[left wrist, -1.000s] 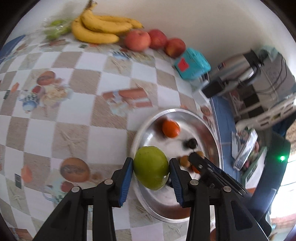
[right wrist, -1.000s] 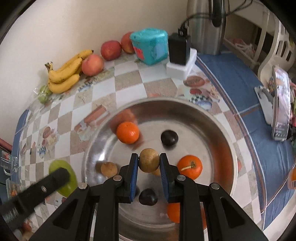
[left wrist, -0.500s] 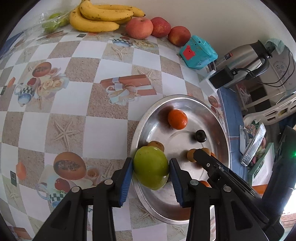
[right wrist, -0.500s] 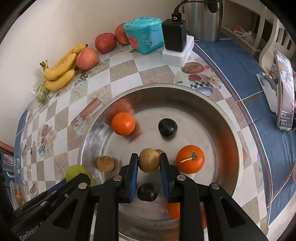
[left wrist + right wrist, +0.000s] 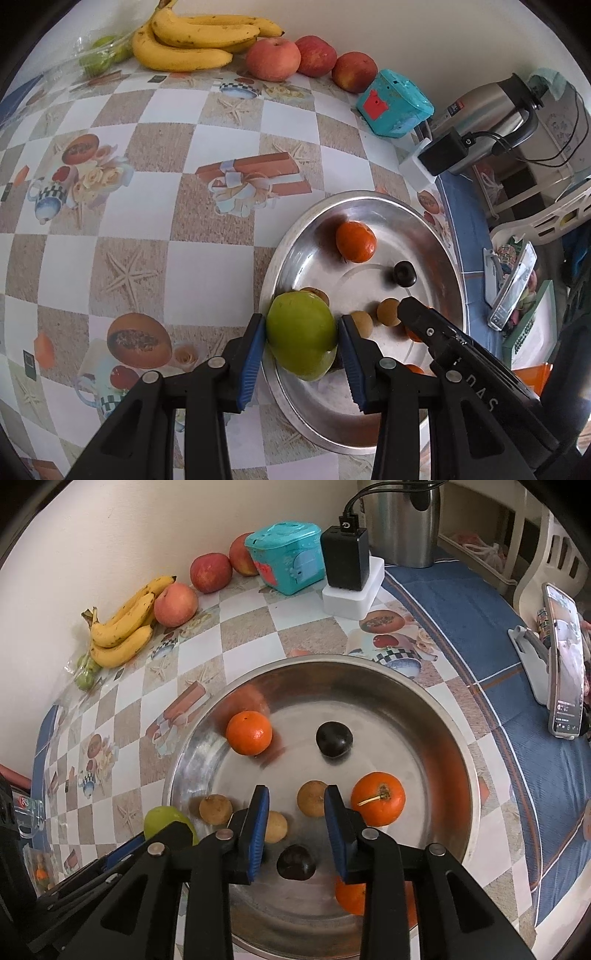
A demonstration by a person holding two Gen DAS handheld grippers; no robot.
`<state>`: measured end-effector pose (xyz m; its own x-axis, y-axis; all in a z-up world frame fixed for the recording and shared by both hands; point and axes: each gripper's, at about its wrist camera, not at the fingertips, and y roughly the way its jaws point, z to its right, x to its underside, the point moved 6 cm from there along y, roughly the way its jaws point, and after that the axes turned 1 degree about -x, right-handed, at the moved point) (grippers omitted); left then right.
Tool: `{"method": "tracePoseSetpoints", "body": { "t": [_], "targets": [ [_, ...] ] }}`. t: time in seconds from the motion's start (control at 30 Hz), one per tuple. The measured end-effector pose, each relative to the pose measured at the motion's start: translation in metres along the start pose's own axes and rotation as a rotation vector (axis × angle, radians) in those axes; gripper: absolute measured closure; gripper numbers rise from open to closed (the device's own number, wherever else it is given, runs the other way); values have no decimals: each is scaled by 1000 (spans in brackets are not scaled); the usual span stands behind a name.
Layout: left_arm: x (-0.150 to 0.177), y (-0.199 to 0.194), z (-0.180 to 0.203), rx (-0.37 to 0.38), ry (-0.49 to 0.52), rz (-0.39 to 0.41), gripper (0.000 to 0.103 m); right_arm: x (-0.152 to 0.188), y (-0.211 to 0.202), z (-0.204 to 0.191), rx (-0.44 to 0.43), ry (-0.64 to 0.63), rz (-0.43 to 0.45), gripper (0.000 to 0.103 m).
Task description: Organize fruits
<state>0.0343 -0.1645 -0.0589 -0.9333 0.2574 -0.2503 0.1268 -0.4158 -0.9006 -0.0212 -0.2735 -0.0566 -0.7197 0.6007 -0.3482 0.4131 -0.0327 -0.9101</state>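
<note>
Fruits: sorting in progress, gathered into the steel bowl [image 5: 458, 738] near the counter's [image 5: 207, 258] blue-cloth end.

- Green fruit [image 5: 301, 334]: pinched between the jaws of the left gripper [image 5: 303, 354], held over the bowl's near rim, not yet set down.
- Small tan fruit [image 5: 313, 798]: lying on the bowl floor between the jaws of the right gripper [image 5: 297, 830]. Those jaws are opening; their blue pads stand clear of it on both sides, so it looks just released.
- Also in the bowl: two more tan fruits [image 5: 215, 808], two dark round fruits [image 5: 333, 739], an orange [image 5: 249, 733] toward the far side, another orange [image 5: 378, 798] just beside the right jaw, and a third partly hidden under that gripper.
- Not yet gathered: bananas [image 5: 199, 40], three red apples [image 5: 273, 59] and a bag of small green fruit [image 5: 99, 59], all along the counter's back edge against the wall.
- Not part of the job: teal box [image 5: 286, 561], black charger [image 5: 345, 555], metal kettle [image 5: 495, 110], phone on stand [image 5: 563, 657].

Step in hand, as I judge it: right-hand placing finished, left-hand delivery about to land.

Next move calls for: right gripper lifting straight up so it does not nudge the tan fruit or its neighbours; left gripper lowering the green fruit to a bare patch inside the rim before letting go, since round fruit will roll on the slope.
</note>
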Motion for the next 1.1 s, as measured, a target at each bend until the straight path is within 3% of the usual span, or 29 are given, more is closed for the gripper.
{"method": "tracePoseSetpoints", "body": {
  "t": [0.53, 0.6, 0.73, 0.8, 0.83, 0.9, 0.97, 1.1],
  "targets": [
    [-6, -5, -7, -14, -22, 21, 56, -1, -2, 3, -4, 9, 2, 71],
    [-9, -9, -14, -30, -39, 31, 42, -1, -1, 3, 1, 4, -1, 65],
    [-16, -15, -33, -91, -72, 59, 34, 0, 0, 1, 13, -14, -5, 50],
    [-19, -17, -44, -129, -93, 74, 19, -1, 0, -2, 19, -32, -4, 47],
    [-20, -19, -50, -150, -101, 82, 16, 0, 1, -4, 20, -42, -4, 47],
    [-21, -20, -59, -190, -109, 94, 7, 1, 2, -7, 22, -57, -8, 34],
    [-23, -21, -67, -229, -115, 106, 0, 1, 3, -10, 22, -72, -8, 29],
    [-23, -21, -78, -276, -109, 113, 0, 3, 4, -17, 27, -111, -3, 23]
  ]
}}
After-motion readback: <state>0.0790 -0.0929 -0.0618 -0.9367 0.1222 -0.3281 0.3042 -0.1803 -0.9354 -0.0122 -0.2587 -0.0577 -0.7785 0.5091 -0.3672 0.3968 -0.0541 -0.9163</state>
